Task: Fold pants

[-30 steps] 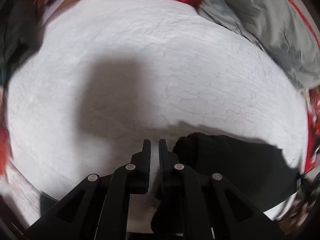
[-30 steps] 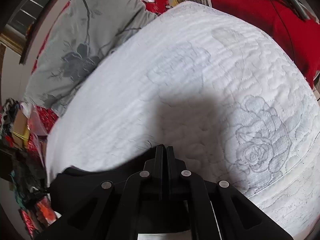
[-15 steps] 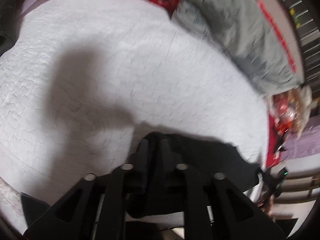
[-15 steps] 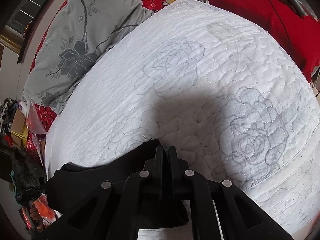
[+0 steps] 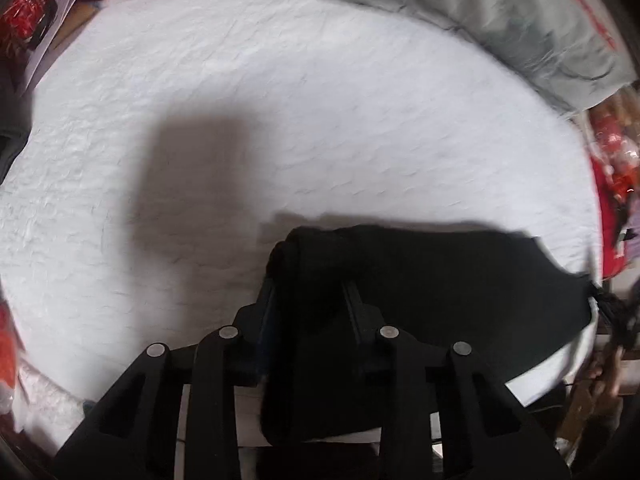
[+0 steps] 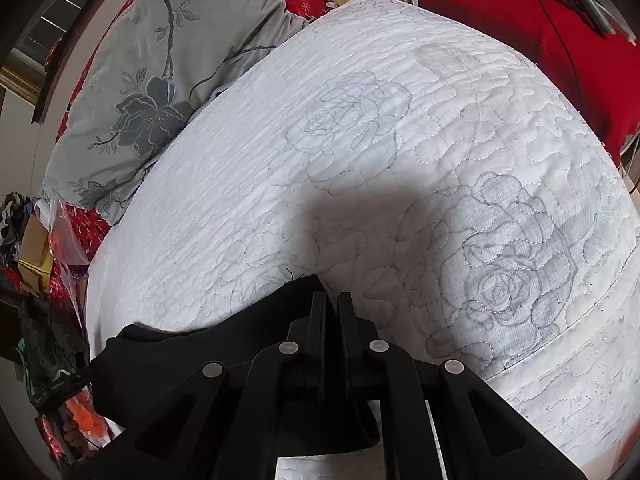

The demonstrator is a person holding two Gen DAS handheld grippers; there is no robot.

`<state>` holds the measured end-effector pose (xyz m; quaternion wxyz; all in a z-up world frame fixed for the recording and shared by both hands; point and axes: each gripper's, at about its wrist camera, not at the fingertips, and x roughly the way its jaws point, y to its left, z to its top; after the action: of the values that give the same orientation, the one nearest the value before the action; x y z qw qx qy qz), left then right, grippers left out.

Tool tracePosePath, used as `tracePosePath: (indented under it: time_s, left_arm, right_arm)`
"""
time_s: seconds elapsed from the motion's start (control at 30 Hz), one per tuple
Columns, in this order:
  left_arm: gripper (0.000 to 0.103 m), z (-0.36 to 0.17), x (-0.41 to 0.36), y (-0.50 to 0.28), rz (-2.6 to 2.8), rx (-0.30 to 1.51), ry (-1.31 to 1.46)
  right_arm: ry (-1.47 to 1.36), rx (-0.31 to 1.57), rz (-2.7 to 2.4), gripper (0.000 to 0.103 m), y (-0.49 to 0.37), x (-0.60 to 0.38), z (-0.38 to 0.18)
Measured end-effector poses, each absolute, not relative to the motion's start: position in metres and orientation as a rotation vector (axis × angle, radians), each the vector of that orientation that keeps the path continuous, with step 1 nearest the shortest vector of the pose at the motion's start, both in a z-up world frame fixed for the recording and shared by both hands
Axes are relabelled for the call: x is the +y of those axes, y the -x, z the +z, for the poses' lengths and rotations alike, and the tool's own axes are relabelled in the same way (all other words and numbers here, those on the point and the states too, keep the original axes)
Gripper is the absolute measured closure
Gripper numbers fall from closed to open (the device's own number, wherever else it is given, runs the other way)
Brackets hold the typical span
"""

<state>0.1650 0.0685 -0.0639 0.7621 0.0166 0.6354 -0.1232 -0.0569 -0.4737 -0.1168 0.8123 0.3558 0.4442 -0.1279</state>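
The black pants hang stretched between my two grippers above a white quilted bed. My left gripper holds a bunched fold of the black fabric between its fingers, which stand a hand-width apart around it. In the right wrist view my right gripper is shut on an edge of the pants, with the cloth trailing down and to the left. The fingertips of both grippers are partly hidden by the fabric.
A grey flowered pillow lies at the bed's far left; it also shows in the left wrist view. A red cloth with a cable lies at the far right. Clutter and red wrapping sit beside the bed.
The left gripper went from nearly shut beside the pants to clamped around a bunched fold of them, and swung back. The right gripper kept its hold and lifted slightly.
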Motion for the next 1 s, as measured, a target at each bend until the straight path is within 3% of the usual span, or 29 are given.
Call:
tracePosePath:
  time_s: [0.17, 0.2, 0.4, 0.6, 0.67, 0.7, 0.73, 0.8, 1.0]
  left_arm:
    - [0.090, -0.044, 0.070, -0.168, -0.228, 1.296, -0.008]
    - [0.097, -0.041, 0.068, -0.170, -0.212, 1.270, -0.027]
    - [0.094, -0.056, 0.060, -0.165, -0.146, 1.283, -0.115]
    - [0.091, -0.021, 0.085, -0.142, -0.111, 1.257, 0.080]
    - [0.086, -0.008, 0.075, -0.125, -0.177, 1.257, 0.196]
    - [0.078, -0.003, 0.060, -0.115, -0.230, 1.268, 0.235]
    - [0.065, -0.001, 0.039, -0.105, -0.287, 1.286, 0.257]
    - [0.050, -0.004, -0.012, -0.083, -0.390, 1.340, 0.293]
    - [0.048, -0.060, -0.183, -0.017, -0.598, 1.605, 0.313]
  right_arm:
    - [-0.741, 0.929, -0.282, 0.100, 0.058, -0.471, -0.113]
    - [-0.750, 0.904, -0.287, 0.101, 0.060, -0.472, -0.109]
    - [-0.787, 0.896, -0.310, 0.099, 0.066, -0.478, -0.117]
    - [-0.866, 0.886, -0.246, 0.094, 0.085, -0.489, -0.117]
    - [-0.849, 0.898, -0.223, 0.086, 0.089, -0.491, -0.115]
    - [-0.852, 0.900, -0.208, 0.080, 0.090, -0.492, -0.115]
    - [-0.860, 0.901, -0.191, 0.078, 0.090, -0.494, -0.116]
    - [-0.878, 0.900, -0.167, 0.076, 0.091, -0.497, -0.117]
    - [-0.948, 0.897, -0.079, 0.069, 0.090, -0.497, -0.120]
